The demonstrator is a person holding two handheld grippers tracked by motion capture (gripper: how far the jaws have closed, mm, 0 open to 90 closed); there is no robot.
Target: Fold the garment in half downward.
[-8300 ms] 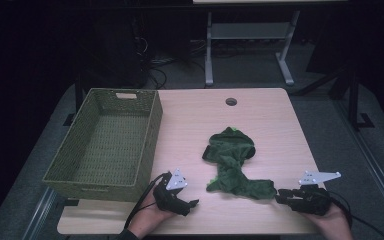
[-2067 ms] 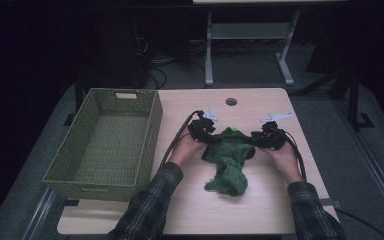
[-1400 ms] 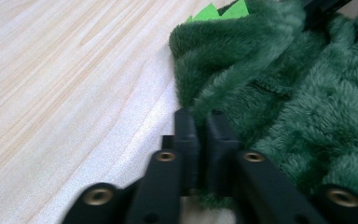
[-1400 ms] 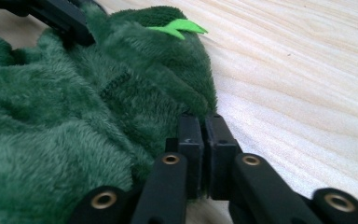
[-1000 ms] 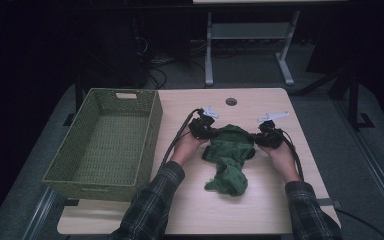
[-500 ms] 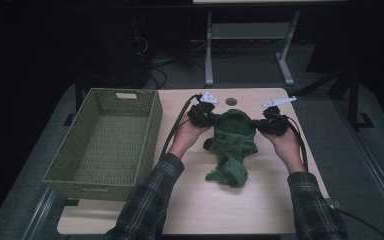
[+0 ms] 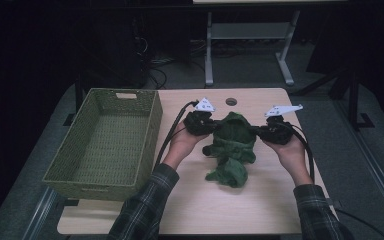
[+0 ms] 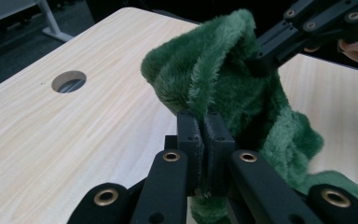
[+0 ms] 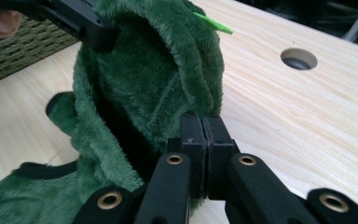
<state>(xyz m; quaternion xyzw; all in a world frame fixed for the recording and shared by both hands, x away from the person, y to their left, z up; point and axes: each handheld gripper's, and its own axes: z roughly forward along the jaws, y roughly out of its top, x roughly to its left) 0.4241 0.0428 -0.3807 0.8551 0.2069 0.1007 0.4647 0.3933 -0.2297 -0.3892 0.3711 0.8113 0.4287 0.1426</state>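
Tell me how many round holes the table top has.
1. The round hole is near the far edge of the table, beyond the green fleece garment. Another may be hidden under the garment.

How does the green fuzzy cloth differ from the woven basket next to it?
The green cloth is soft, plush and crumpled; the basket is stiff, woven and box-shaped. The cloth is darker green, the basket a paler olive. The cloth hangs pinched between the left gripper and right gripper, its lower end on the table; the basket sits untouched with nothing in it. Both are green and on the same table.
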